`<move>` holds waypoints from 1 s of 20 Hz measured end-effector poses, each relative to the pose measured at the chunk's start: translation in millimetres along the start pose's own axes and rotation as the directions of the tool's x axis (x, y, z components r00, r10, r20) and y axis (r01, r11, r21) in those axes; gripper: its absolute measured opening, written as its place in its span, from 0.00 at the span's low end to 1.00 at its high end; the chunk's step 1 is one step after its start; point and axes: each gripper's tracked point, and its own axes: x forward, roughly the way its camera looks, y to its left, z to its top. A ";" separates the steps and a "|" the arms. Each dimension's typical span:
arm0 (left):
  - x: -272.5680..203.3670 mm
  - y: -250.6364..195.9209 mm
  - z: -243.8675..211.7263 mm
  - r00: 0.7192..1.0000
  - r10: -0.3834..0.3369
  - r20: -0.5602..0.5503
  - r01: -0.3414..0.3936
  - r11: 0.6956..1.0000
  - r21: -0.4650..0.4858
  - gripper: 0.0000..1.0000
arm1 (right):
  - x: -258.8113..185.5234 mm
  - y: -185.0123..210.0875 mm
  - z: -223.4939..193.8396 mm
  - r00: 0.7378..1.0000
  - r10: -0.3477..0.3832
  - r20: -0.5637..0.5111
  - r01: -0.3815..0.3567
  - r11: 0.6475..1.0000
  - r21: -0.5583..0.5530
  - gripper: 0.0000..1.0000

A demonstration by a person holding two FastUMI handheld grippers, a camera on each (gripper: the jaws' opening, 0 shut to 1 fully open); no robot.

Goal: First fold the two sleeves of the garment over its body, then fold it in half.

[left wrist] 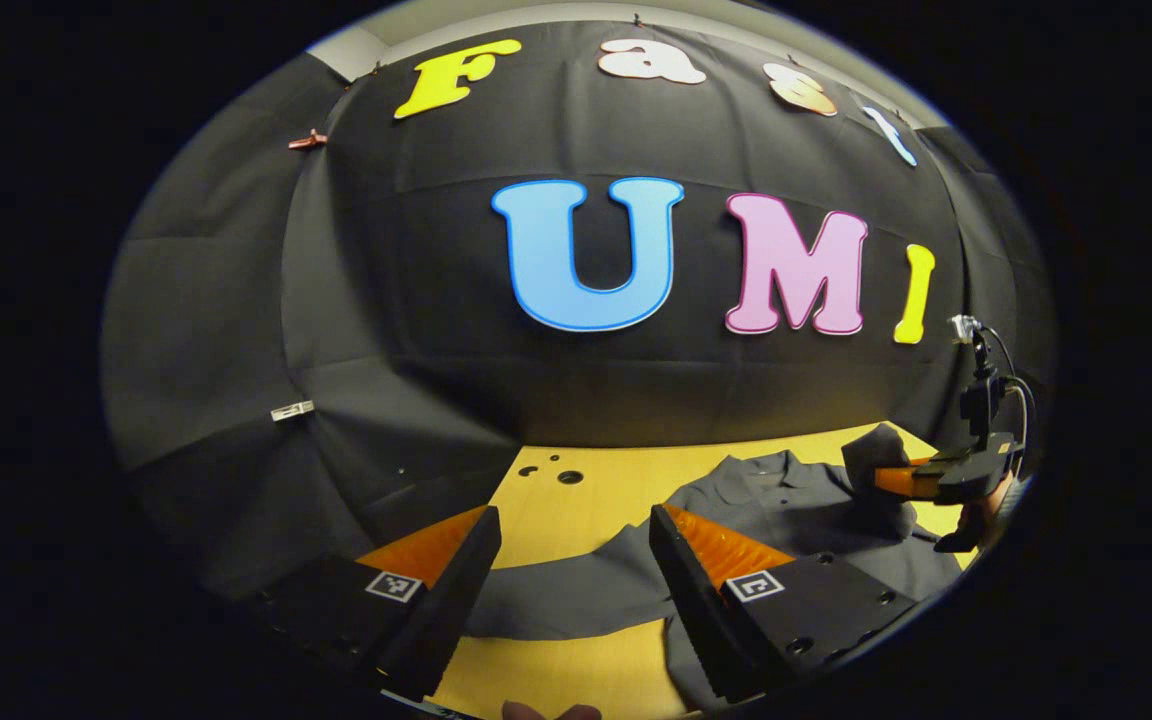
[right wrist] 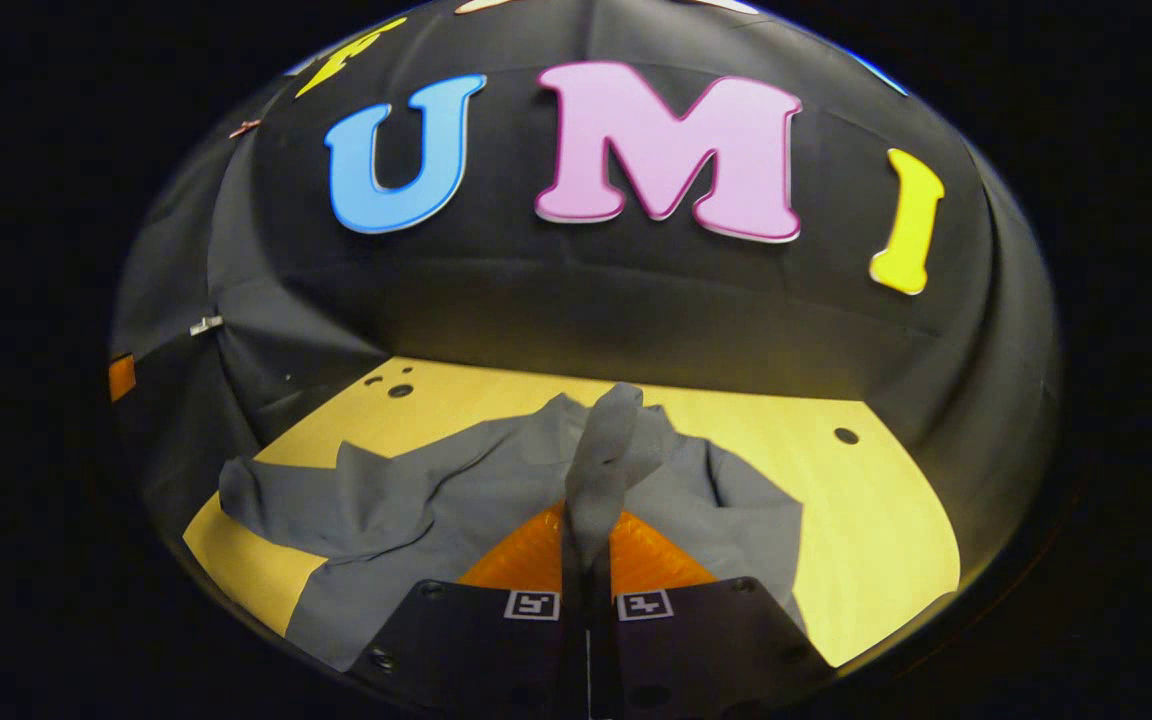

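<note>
The right hand-held gripper (right wrist: 588, 570) is raised above the bench (right wrist: 886, 520), fingers pinched on a lifted sleeve (right wrist: 604, 460) of the grey garment (right wrist: 416, 500). The left hand-held gripper (left wrist: 571, 560) hovers low with its fingers wide apart, holding nothing, apparently over the other sleeve (left wrist: 576, 590).

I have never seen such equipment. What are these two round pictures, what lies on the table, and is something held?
A person holds two hand tools with jaws, and a camera rides on each. In the left gripper view, the left gripper is open above the wooden table, with the far sleeve lying flat beyond it. The right gripper appears farther off. A grey shirt lies spread on the table. In the right gripper view, the right gripper's jaws are closed on the other sleeve, lifted over the shirt's body.
</note>
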 end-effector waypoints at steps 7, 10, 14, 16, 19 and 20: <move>4.0 42.4 -21.7 0.997 0.061 -0.048 -0.062 0.998 -0.020 0.95 | 53.0 47.8 -64.9 0.987 0.003 -0.160 -0.008 0.999 -0.033 0.06; 6.1 55.0 -31.2 0.995 0.077 -0.060 -0.078 0.997 -0.013 0.95 | 61.9 60.5 -85.3 0.977 0.020 -0.214 -0.023 1.000 -0.013 0.10; 9.8 62.7 -47.6 0.993 0.075 -0.096 -0.078 0.996 -0.034 0.95 | 63.1 79.5 -105.0 0.962 0.069 -0.265 -0.065 0.998 0.025 0.23; 13.7 62.7 -59.8 0.991 0.072 -0.115 -0.078 0.996 -0.049 0.95 | 59.7 85.2 -105.9 0.959 0.076 -0.273 -0.073 0.997 0.020 0.36; 19.4 63.3 -75.1 0.989 0.067 -0.134 -0.073 0.997 -0.039 0.95 | 51.9 101.1 -106.7 0.950 0.119 -0.290 -0.108 0.993 0.055 0.60; 22.1 65.4 -79.0 0.988 0.064 -0.137 -0.069 0.997 -0.032 0.95 | 48.0 107.9 -104.5 0.946 0.142 -0.292 -0.125 0.989 0.077 0.61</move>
